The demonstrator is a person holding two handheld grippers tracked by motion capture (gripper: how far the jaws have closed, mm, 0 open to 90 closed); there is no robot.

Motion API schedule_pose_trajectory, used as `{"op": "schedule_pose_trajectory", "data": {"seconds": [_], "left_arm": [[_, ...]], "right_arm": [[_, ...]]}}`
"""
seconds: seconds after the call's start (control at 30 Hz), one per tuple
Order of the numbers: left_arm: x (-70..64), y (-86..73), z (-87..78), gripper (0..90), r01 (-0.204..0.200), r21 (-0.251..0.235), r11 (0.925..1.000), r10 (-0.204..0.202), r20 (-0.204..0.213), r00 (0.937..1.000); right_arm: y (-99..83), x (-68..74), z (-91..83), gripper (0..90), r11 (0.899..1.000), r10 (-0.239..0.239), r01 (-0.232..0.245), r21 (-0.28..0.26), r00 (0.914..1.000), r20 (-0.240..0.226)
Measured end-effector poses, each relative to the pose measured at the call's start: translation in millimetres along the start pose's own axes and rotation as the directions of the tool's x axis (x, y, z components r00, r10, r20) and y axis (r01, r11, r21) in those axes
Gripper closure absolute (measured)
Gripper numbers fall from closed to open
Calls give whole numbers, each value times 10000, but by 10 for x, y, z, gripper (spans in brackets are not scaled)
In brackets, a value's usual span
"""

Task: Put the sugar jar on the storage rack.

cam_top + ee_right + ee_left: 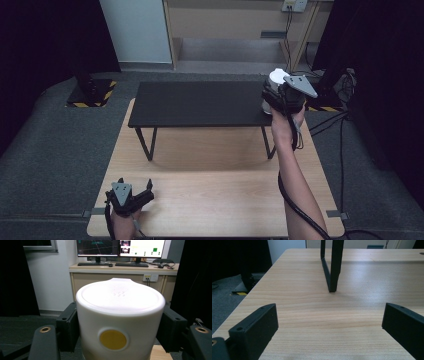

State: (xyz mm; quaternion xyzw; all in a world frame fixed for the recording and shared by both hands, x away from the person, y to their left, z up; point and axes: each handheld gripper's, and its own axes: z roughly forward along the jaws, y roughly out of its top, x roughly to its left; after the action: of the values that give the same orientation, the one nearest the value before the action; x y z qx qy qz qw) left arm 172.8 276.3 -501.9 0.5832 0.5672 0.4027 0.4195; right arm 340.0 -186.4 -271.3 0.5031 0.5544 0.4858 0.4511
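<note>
A white round container (119,322) with a lid and a yellow dot on its side sits between the jaws of my right gripper (117,327), which is shut on it. In the high view the white container (275,76) shows just beyond the right gripper (285,92), at the right end of the black raised shelf (200,102). My left gripper (135,192) rests low at the near left of the wooden table (215,200), open and empty. Its black jaws stand wide apart over the bare wood (329,322).
The black shelf stands on thin metal legs (333,267) on the wooden table. Dark carpet surrounds the table. A desk with monitors (120,247) and a keyboard stands by the far wall. Cables (340,125) trail on the floor to the right.
</note>
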Motion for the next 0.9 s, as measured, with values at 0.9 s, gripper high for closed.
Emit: {"op": "schedule_pose_trajectory", "data": {"seconds": [0.9], "left_arm": [[-11,-1,1,0,-90,1,10000,90,-28,10000]], "right_arm": [[-36,-30,51,304,9999,-116,115,-84,9998,-181]]}}
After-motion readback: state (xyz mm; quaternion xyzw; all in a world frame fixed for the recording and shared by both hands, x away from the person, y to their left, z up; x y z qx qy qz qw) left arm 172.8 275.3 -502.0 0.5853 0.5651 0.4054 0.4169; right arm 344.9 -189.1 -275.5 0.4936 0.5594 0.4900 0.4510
